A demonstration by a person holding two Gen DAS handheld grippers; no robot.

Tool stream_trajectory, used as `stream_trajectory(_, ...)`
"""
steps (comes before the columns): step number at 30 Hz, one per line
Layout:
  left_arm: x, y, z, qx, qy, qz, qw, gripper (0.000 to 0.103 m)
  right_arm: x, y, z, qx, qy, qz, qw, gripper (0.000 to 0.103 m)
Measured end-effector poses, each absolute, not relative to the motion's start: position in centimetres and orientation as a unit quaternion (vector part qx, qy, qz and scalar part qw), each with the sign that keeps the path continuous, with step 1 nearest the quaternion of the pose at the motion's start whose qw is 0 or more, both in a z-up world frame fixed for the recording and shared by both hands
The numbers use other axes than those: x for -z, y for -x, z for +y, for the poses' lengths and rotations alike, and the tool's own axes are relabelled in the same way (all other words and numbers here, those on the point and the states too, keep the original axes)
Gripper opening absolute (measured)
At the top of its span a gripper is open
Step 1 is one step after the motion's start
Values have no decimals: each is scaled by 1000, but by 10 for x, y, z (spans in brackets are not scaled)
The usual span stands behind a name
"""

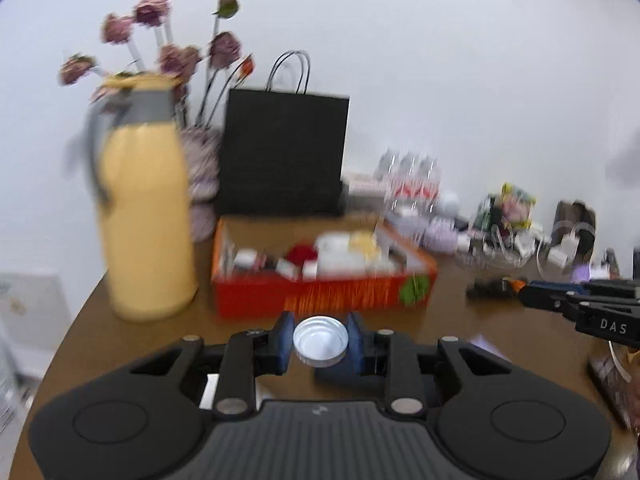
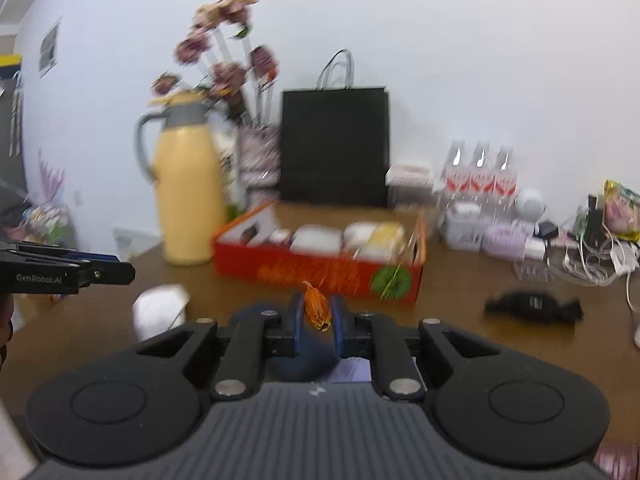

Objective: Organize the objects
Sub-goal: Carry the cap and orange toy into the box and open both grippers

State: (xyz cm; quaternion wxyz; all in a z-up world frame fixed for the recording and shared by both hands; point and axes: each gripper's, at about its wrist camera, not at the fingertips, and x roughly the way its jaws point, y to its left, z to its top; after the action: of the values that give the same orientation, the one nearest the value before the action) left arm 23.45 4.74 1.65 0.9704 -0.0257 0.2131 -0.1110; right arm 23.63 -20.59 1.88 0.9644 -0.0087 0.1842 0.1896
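My left gripper (image 1: 320, 340) is shut on a round silver metal lid (image 1: 320, 342), held level just in front of the orange box (image 1: 320, 296). My right gripper (image 2: 316, 316) is shut on a small orange wrapped piece (image 2: 317, 308), raised before the same orange box (image 2: 320, 272), which holds several small packages. The right gripper shows at the right edge of the left wrist view (image 1: 576, 300). The left gripper shows at the left edge of the right wrist view (image 2: 68, 268). Both views are blurred.
On the brown table (image 1: 452, 320) stand a yellow thermos jug (image 1: 144, 216), a vase of dried flowers (image 1: 200, 184), a black paper bag (image 1: 284, 152) and bottles (image 1: 412, 180). A black object (image 2: 532, 306), cables (image 2: 592, 256) and a white crumpled item (image 2: 160, 312) lie around.
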Motion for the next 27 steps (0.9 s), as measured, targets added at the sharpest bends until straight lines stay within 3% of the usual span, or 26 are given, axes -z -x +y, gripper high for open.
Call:
stream_trajectory(7, -14, -419, 56, 128, 76, 288, 946, 27, -36, -391, -172, -189, -33, 216, 957, 15)
stream_trajectory(11, 8, -485, 42, 111, 63, 313, 941, 27, -2, -480, -157, -175, -48, 280, 943, 15)
stream_trajectory(16, 35, -534, 35, 118, 107, 340, 927, 27, 36, -532, -146, -154, -61, 327, 930, 17)
stream_trajectory(19, 40, -537, 30, 129, 93, 341, 926, 29, 42, -529, -151, -154, -74, 321, 932, 33)
stream_trajectory(21, 39, -533, 31, 136, 91, 331, 929, 52, 39, -523, -155, -148, -70, 310, 937, 45)
stream_trajectory(23, 35, -530, 31, 126, 90, 322, 934, 62, 32, -518, -159, -146, -70, 302, 940, 45)
stream_trajectory(25, 29, -524, 35, 110, 87, 324, 936, 62, 23, -510, -165, -146, -76, 294, 942, 48)
stream_trajectory(27, 22, -511, 41, 104, 90, 322, 937, 63, 10, -496, -172, -150, -77, 280, 945, 58)
